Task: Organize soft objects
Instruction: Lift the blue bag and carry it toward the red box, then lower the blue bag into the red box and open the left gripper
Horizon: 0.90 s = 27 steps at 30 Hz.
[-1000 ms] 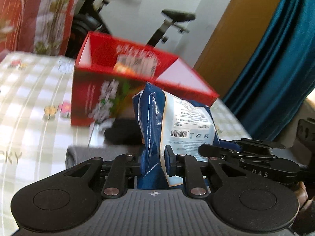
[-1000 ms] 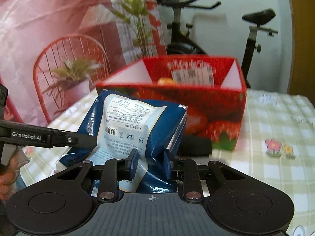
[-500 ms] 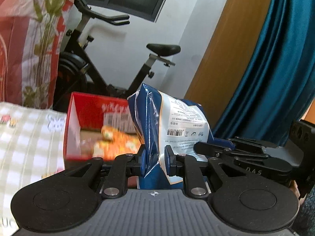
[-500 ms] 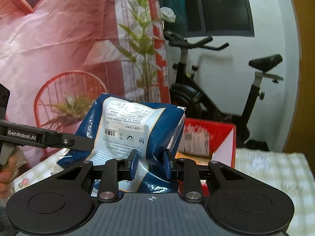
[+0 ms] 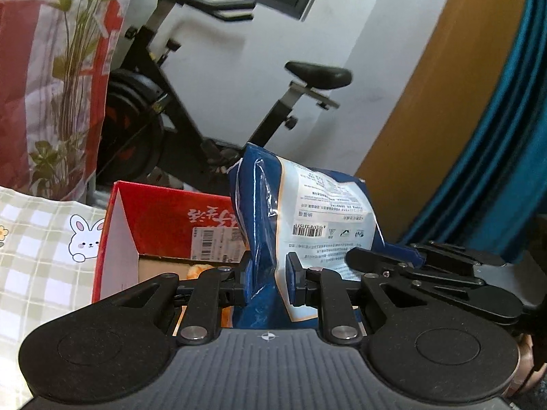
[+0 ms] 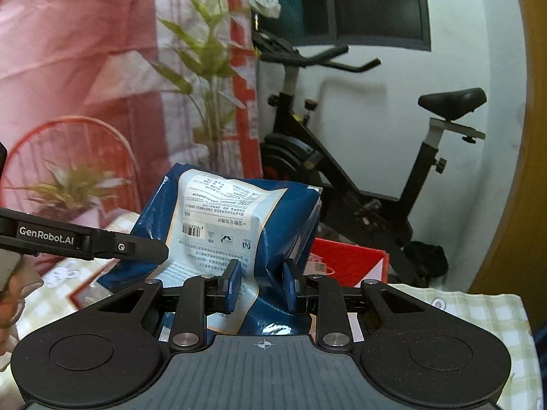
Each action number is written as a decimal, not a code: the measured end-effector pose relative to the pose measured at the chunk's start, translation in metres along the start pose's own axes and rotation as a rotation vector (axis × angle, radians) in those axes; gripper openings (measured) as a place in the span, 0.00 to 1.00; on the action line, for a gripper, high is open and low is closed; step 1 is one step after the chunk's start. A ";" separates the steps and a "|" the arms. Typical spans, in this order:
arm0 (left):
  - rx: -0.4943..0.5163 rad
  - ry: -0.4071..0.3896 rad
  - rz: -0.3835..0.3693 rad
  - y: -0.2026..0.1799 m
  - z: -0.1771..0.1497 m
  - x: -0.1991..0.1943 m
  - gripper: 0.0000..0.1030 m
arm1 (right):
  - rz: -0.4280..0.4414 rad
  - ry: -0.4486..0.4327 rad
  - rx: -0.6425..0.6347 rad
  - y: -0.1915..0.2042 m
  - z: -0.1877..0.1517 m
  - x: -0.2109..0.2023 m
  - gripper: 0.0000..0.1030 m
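A soft blue and white bag (image 5: 318,218) with a barcode label hangs in the air, held from both ends. My left gripper (image 5: 266,282) is shut on one edge of it. My right gripper (image 6: 261,285) is shut on the other edge of the bag (image 6: 232,222). The bag is above an open red box (image 5: 164,225), whose far corner also shows in the right wrist view (image 6: 348,263). An orange packet (image 5: 200,270) lies inside the box, mostly hidden by my fingers. Each gripper shows in the other's view, the right (image 5: 444,273) and the left (image 6: 82,239).
The box stands on a table with a green and white checked cloth (image 5: 41,256) printed with rabbits. Behind the table are an exercise bike (image 6: 342,157), a red floral curtain (image 5: 51,78), a teal curtain (image 5: 506,157) and a wooden panel.
Both grippers have lifted the bag up and carried it forward. The red box, earlier ahead on the table, now lies below the bag and its inside shows.
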<state>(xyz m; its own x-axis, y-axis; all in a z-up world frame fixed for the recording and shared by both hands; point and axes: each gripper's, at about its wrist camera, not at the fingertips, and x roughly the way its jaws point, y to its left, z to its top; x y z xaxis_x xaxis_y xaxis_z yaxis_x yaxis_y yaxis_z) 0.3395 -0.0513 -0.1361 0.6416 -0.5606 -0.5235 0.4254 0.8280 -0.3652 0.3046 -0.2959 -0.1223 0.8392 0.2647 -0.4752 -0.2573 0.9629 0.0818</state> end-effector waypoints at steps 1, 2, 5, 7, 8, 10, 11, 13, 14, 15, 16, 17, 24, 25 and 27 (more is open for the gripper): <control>0.002 0.011 0.006 0.002 0.003 0.007 0.20 | -0.007 0.012 0.001 -0.002 0.001 0.008 0.23; 0.003 0.019 0.013 0.003 0.004 0.013 0.20 | -0.014 0.023 0.005 -0.005 0.002 0.015 0.23; 0.005 0.056 0.030 0.006 0.008 0.030 0.20 | -0.034 0.064 0.019 -0.014 0.003 0.039 0.23; 0.008 0.081 0.037 0.008 0.007 0.039 0.20 | -0.045 0.094 0.030 -0.017 0.001 0.052 0.22; 0.010 0.094 0.040 0.009 0.007 0.042 0.20 | -0.049 0.111 0.033 -0.019 0.000 0.058 0.22; 0.014 0.123 0.043 0.010 0.005 0.049 0.20 | -0.061 0.145 0.035 -0.021 -0.004 0.068 0.22; 0.014 0.134 0.044 0.012 0.003 0.052 0.21 | -0.066 0.161 0.038 -0.021 -0.006 0.072 0.22; 0.009 0.158 0.045 0.014 0.001 0.058 0.21 | -0.073 0.186 0.047 -0.023 -0.010 0.077 0.22; 0.005 0.167 0.047 0.015 0.000 0.059 0.21 | -0.077 0.197 0.052 -0.024 -0.011 0.078 0.22; 0.001 0.172 0.051 0.017 0.000 0.061 0.23 | -0.080 0.205 0.055 -0.024 -0.013 0.079 0.22; -0.003 0.175 0.053 0.017 0.000 0.061 0.25 | -0.084 0.210 0.057 -0.024 -0.015 0.080 0.22; -0.004 0.177 0.055 0.018 0.000 0.062 0.31 | -0.086 0.217 0.059 -0.023 -0.017 0.080 0.22; 0.045 0.166 0.094 0.013 0.000 0.053 0.56 | -0.157 0.260 0.048 -0.020 -0.025 0.087 0.31; 0.046 0.165 0.096 0.012 0.000 0.052 0.56 | -0.163 0.256 0.049 -0.019 -0.025 0.085 0.37; 0.056 0.160 0.103 0.011 0.000 0.047 0.56 | -0.165 0.243 0.045 -0.017 -0.025 0.080 0.39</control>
<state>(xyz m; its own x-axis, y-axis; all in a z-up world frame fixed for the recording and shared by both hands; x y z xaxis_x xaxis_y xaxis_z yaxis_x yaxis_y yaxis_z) 0.3742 -0.0685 -0.1649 0.5758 -0.4639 -0.6733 0.4007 0.8779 -0.2622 0.3643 -0.2920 -0.1836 0.7271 0.0888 -0.6807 -0.1005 0.9947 0.0224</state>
